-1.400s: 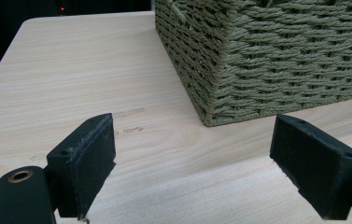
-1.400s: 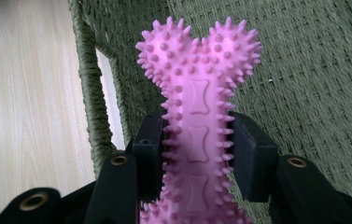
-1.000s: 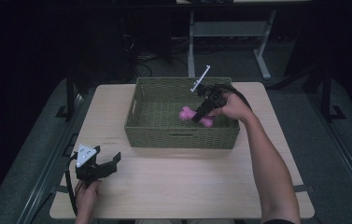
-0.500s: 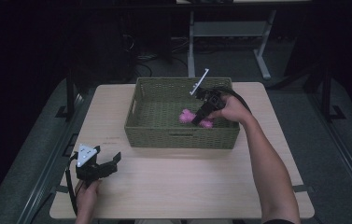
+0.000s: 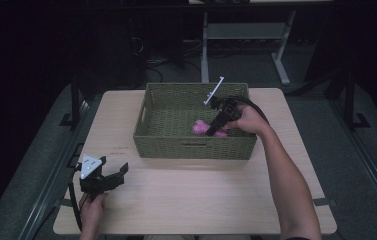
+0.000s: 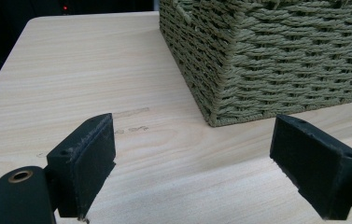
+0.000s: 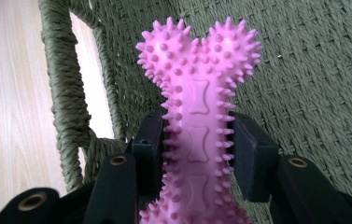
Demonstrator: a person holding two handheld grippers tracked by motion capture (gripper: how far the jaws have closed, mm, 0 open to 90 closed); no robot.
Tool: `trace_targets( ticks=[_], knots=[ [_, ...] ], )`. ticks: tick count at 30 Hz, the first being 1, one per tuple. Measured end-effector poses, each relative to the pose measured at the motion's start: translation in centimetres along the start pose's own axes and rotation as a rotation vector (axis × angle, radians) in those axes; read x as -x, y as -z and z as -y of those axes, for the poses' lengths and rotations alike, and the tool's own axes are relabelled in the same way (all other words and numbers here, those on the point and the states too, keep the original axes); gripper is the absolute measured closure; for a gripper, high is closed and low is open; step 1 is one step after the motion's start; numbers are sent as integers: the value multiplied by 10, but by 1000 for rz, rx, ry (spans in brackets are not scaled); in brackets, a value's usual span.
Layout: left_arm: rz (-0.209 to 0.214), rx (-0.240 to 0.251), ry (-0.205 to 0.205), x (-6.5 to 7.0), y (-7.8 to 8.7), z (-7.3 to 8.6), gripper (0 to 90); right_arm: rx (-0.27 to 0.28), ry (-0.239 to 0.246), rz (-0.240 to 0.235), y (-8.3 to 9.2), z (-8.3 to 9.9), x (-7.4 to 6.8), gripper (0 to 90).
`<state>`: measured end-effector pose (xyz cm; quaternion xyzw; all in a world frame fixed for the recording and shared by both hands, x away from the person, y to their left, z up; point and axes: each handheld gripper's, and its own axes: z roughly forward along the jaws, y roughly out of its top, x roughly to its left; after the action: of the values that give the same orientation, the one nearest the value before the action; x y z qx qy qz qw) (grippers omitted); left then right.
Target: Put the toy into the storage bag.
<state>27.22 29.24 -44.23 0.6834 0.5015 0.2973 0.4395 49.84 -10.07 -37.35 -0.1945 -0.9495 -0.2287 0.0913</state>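
— Chew toy (image 7: 197, 135): where is it sitting?
— Inside the basket (image 5: 191, 145), near its right end; the right gripper (image 5: 215, 125) is pinching its pink spiked shaft between its jaws.
— And the left gripper (image 5: 113, 175)?
— It is resting on the desk (image 5: 201, 195) in front of the basket's left corner, jaws spread wide around nothing.

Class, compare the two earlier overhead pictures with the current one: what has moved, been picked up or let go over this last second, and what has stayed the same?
Nothing has visibly changed. The right tongs stay shut on the pink spiky bone toy inside the green woven basket. The left tongs stay open and empty, resting on the wooden table near its front left corner. The basket has not shifted.
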Motion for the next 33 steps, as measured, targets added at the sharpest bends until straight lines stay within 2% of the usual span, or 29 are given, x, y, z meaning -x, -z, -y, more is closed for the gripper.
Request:
trace_targets(
  ticks=[9, 10, 11, 12, 13, 16, 22, 29, 31, 33],
  knots=[
    [-1, -1, 2, 0, 0, 0, 137, 4, 1, -3, 1, -2, -2, 556],
    [-2, -3, 3, 0, 0, 0, 137, 28, -3, -12, 5, -2, -1, 560],
    [-2, -3, 3, 0, 0, 0, 137, 28, -3, -12, 5, -2, -1, 560],
    [-2, -5, 5, 0, -1, 0, 137, 11, -10, -35, 4, -2, -1, 558],
    [-4, -5, 5, 0, -1, 0, 137, 7, -4, -15, 4, -1, -2, 542],
    [-7, -2, 4, 0, 0, 0, 137, 28, -25, -22, 6, 2, 0, 510],
    [-4, -5, -1, 1, -1, 0, 137, 20, -17, -16, 5, 4, -2, 501],
    [2, -6, -4, 2, -1, 0, 136, 34, 1, -1, 12, 2, -11, 486],
    [5, -2, -4, 2, 1, 0, 137, 65, 12, 11, 20, 3, -16, 473],
    [5, -1, -4, 2, 1, 0, 137, 67, 14, 15, 22, 3, -17, 471]
  ],
)
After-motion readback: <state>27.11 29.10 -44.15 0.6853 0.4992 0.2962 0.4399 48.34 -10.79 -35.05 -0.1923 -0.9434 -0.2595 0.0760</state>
